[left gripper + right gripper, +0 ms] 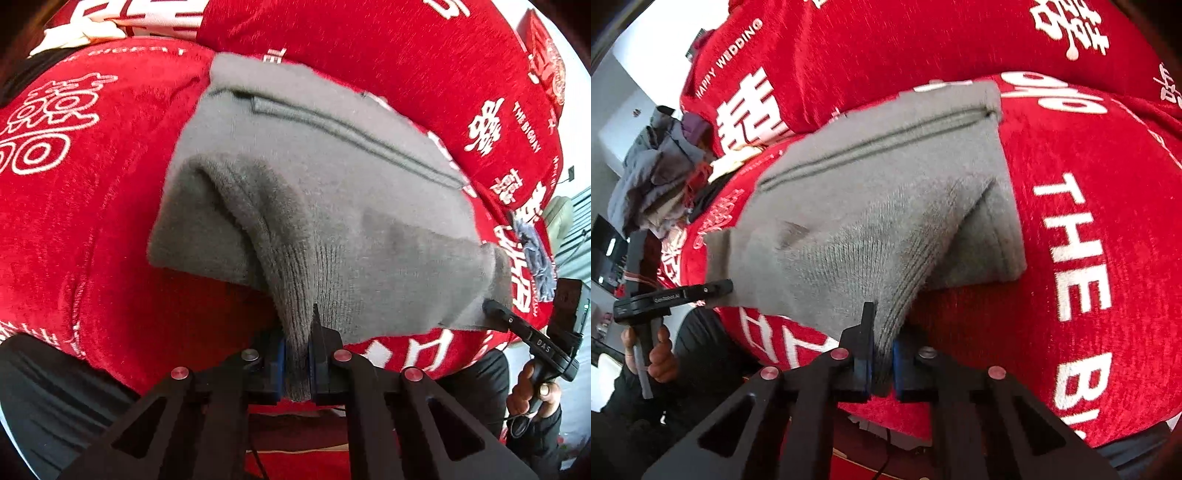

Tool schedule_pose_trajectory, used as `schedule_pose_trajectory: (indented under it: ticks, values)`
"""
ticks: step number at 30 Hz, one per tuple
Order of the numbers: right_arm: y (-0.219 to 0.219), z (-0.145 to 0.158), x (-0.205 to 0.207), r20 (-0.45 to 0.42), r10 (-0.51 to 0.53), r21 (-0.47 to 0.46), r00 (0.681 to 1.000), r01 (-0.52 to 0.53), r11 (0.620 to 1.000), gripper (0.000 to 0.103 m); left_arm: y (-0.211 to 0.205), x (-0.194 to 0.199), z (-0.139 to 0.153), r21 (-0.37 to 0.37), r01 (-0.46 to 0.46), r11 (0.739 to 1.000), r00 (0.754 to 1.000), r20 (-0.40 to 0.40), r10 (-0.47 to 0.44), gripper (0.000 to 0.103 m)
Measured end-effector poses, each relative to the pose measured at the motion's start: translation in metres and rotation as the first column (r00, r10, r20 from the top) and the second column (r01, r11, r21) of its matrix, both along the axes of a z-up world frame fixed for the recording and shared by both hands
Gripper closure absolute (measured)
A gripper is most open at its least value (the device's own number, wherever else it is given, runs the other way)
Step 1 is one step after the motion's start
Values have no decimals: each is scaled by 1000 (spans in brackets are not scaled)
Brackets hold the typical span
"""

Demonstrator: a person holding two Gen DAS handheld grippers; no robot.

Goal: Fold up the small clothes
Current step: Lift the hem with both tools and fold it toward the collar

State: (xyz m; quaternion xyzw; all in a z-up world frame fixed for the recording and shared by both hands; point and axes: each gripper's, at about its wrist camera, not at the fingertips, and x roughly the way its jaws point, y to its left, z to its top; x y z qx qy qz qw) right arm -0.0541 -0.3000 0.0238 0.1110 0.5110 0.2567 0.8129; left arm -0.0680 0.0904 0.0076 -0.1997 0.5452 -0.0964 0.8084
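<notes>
Holding: both corners of the near hem of the grey garment (332,192) are pinched, one in each gripper, and I am carrying that edge over toward the far side
Left gripper (296,363): closed on the ribbed hem, knit squeezed between the blue pads
Right gripper (881,363): closed the same way on the other near corner, cloth bunched between its pads
Garment place: lying on the red cover (92,221) with white lettering, near edge lifted off it, far part flat; a dark double seam line runs across the far half
Fold so far: my reading is one fold is partly made, since a lower layer shows under the raised flap on the outer side in both views
Doing it well: I want both hands travelling together and level so the hem stays taut and straight between them
Doing it well, landing: I would lay the hem down parallel to the seam line, corners onto corners, and only then let go
Risk: if one hand leads, the flap will skew and the lower layer may drag along the plush cover
Other hand: each camera catches the opposite gripper at the edge of view, held by a hand (653,354) in a dark sleeve
Hidden: the far edge of the garment curves out of clear sight, so I cannot tell what kind of garment it is
Hard to make out: a heap of other clothes (661,166) sits beyond the cover, too jumbled to count
</notes>
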Motion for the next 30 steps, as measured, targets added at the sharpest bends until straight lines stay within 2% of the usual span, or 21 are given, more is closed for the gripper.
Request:
schedule_pose_trajectory:
  ticks: [8, 10, 16, 21, 26, 30]
  values:
    - [-2, 41, 5, 87, -14, 131, 996, 2, 991, 95, 1, 10, 37, -18, -21, 1000, 995, 97, 23, 93]
    - [-2, 54, 10, 115, -17, 155, 993, -1, 988, 95, 2, 18, 56, -23, -22, 999, 989, 143, 26, 93]
    - [1, 90, 48, 208, -48, 168, 977, 13, 986, 95, 10, 57, 89, -23, -51, 998, 974, 220, 54, 93]
    - [5, 99, 90, 215, -93, 162, 972, 58, 985, 95, 24, 97, 98, -68, -109, 992, 970, 211, 121, 93]
    - [16, 108, 132, 219, -114, 134, 969, 85, 987, 95, 25, 139, 105, -42, -134, 990, 965, 220, 140, 93]
    - [24, 107, 174, 200, -136, 117, 970, 114, 987, 95, 26, 173, 100, -37, -147, 988, 966, 209, 152, 93]
